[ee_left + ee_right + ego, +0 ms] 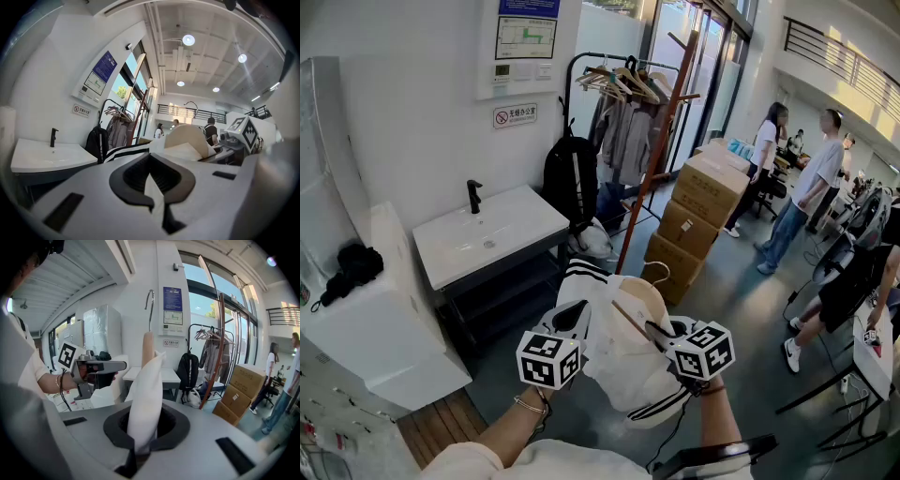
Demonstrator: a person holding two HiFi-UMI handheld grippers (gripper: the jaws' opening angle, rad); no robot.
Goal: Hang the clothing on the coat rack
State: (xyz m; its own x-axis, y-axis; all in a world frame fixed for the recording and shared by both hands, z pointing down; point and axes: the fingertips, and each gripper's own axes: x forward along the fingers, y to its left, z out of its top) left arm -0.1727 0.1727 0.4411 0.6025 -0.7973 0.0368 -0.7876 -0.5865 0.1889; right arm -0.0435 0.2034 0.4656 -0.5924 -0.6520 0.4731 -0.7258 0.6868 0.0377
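- Left tongs (151, 187): closed on a thin fold of the white, black-striped garment (623, 361). Right tongs (140, 437): likewise clamped on its cloth.
- Garment location: carried in mid-air on a wooden hanger (630, 321), near, between both tongs. The brown coat rack (656, 159) stands farther off, beyond it.
- Procedure, as judged: hold both grips firm, keep the hanger hook upright and clear of cloth, then lift it over a peg before releasing.
- Markings: the red wall sign (515, 115) and blue notice (528, 28) are too small to read. No brand is visible.
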